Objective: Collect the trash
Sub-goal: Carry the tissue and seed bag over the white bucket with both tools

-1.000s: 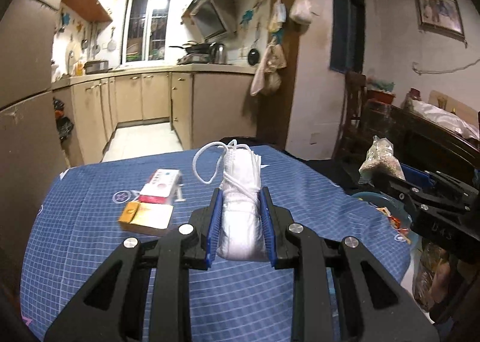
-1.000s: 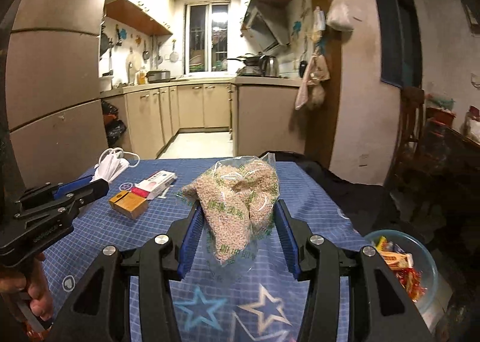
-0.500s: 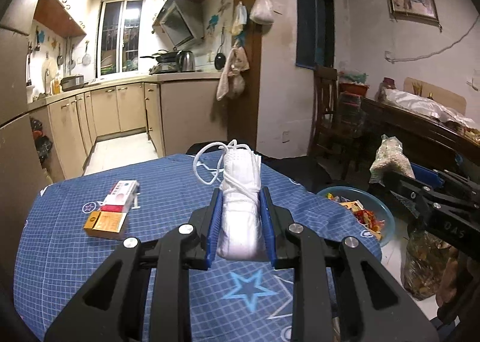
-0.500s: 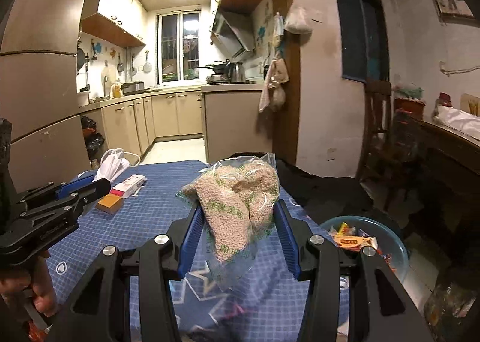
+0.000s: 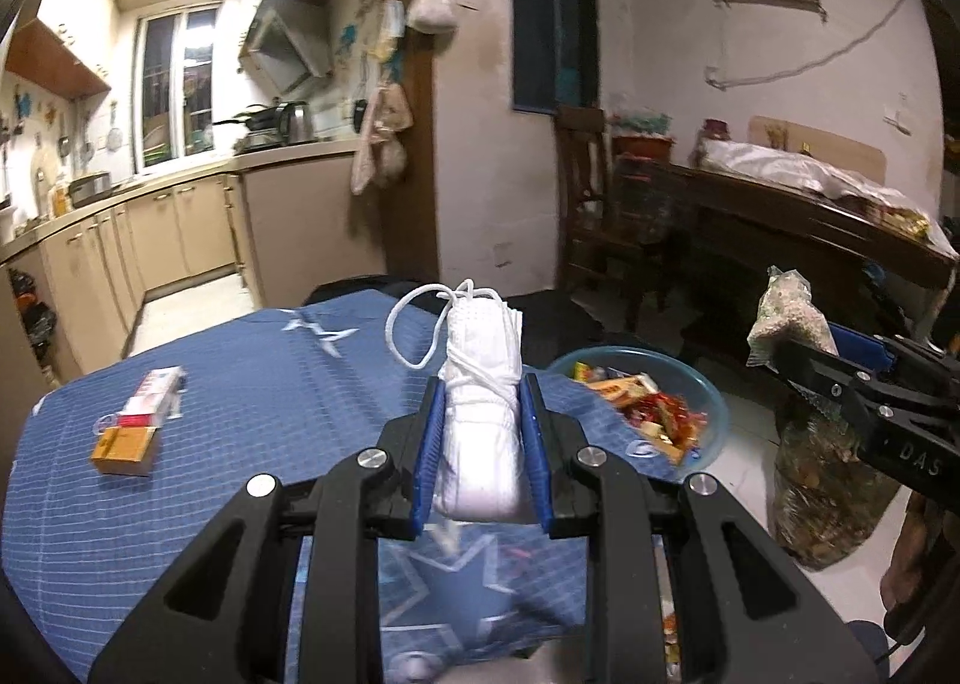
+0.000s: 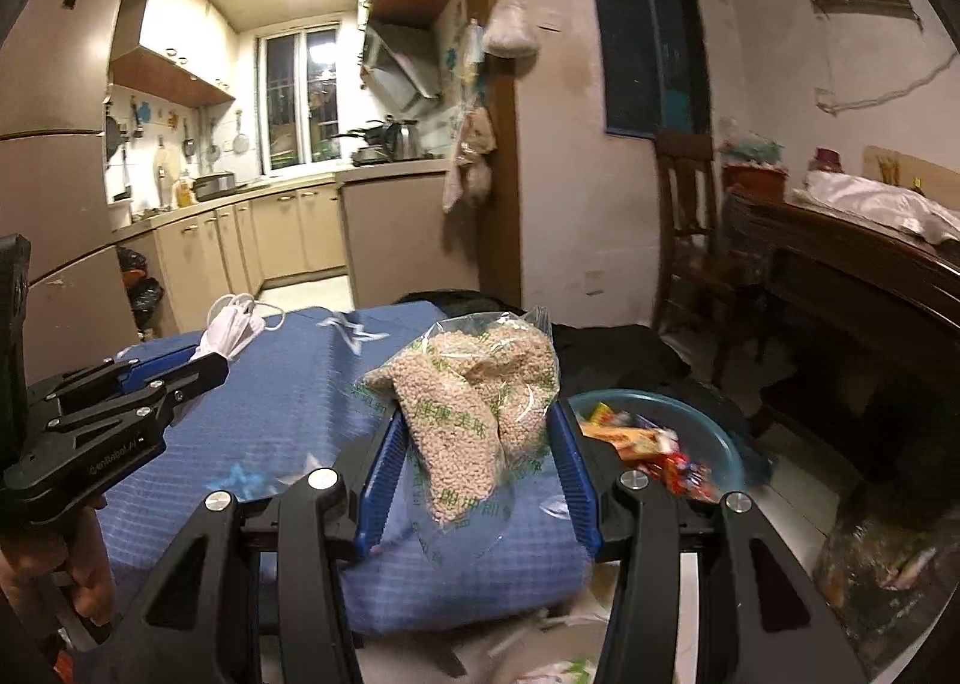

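Faintly, right tool [image 5: 780, 351] reads perhaps "DAS".

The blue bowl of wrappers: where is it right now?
In the left wrist view the blue bowl sits low, right of the table, beyond the left gripper.

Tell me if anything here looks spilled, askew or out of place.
Nothing looks spilled. The left gripper holds a white bundle wrapped in cord, the right gripper an intact clear bag of grain. Two small boxes lie loose on the blue tablecloth; wrappers sit inside the blue basin.
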